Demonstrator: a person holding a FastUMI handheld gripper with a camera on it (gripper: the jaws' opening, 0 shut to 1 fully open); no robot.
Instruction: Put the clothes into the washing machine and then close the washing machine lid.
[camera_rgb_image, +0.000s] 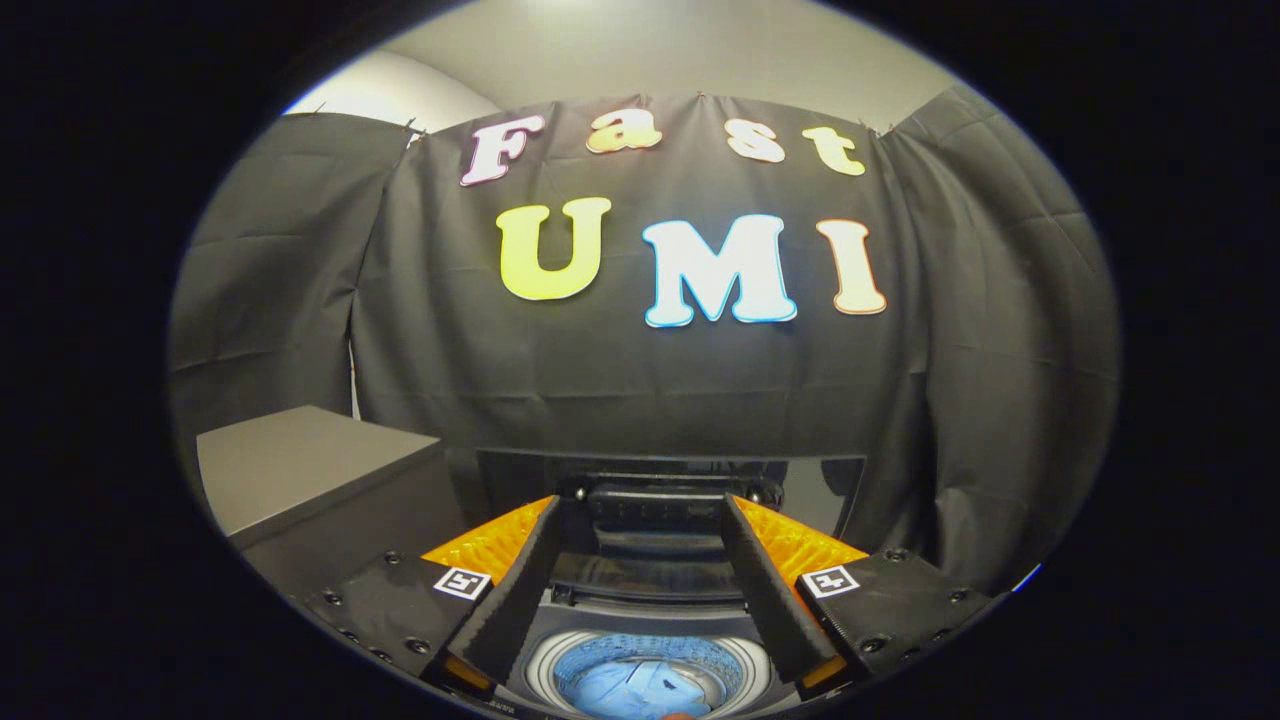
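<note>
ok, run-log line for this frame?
gripper: open, empty, over washing machine | clothes: blue, in drum | lid: up | grey box: beside machine

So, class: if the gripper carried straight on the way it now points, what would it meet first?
Probably the washing machine's raised lid, standing beyond the open, empty gripper. The drum with blue clothes lies below that line. Depth is uncertain.

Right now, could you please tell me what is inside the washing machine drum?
Blue clothes lie in the washing machine drum, seen between the open claw fingers, which grip nothing. The lid stands raised behind. The drum's depths beneath the clothes are hidden.
</note>
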